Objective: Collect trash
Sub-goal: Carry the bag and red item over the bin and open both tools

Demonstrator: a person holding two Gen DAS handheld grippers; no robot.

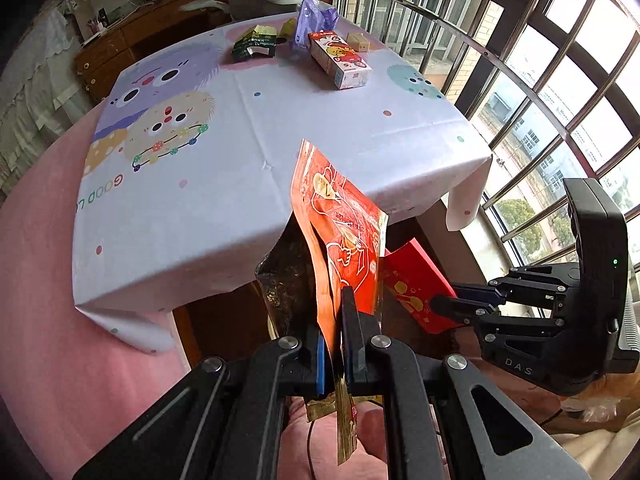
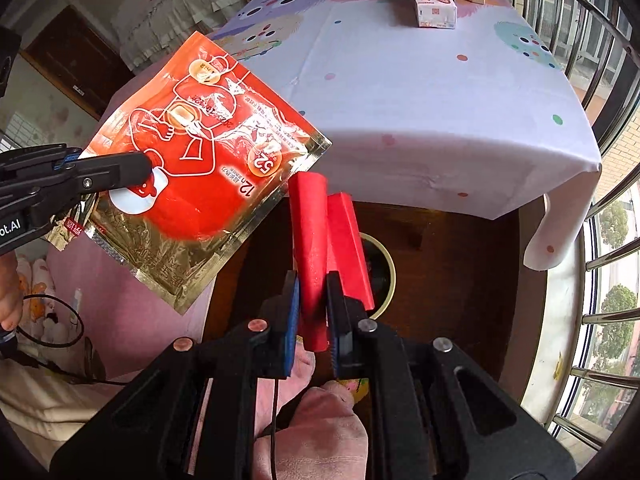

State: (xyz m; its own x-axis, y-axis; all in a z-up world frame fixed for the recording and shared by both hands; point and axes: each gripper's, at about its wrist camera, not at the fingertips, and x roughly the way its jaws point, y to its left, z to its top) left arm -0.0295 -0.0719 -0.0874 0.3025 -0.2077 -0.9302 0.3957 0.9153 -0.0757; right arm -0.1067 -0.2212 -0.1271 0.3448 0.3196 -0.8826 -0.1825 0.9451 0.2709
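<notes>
gripping tight, the left gripper (image 1: 336, 344) is pinching an orange and gold snack bag (image 1: 344, 232) between its blue-padded jaws, the bag standing up out of the fingers and hanging in the air just off the near edge of the table. from the right wrist view the same bag is showing its broad printed face, tilted, with the left finger clamped across its lower corner.

the right gripper (image 2: 314, 320) is squeezing a folded red card box (image 2: 320, 240), jaws closed narrow around it, the box sticking forward and up from the pads. below and just beyond it, a round bin (image 2: 386, 276) with a pale rim is sitting on the dark wooden floor, partly hidden behind the red box.

beyond both grippers the table is wearing a white tablecloth (image 1: 280, 128) printed with fuzzy cartoon monsters, its corner drooping toward the window. the near half of the cloth is lying bare. at the far end, trash is waiting: a long red and white carton (image 1: 340, 60) lying on its side, a dark green crushed box (image 1: 254, 46) to its left, a purple plastic bag (image 1: 312, 20) behind, and a small tan box (image 1: 358, 42) near the window side.

barred windows (image 1: 540, 80) are curving along the right.
</notes>
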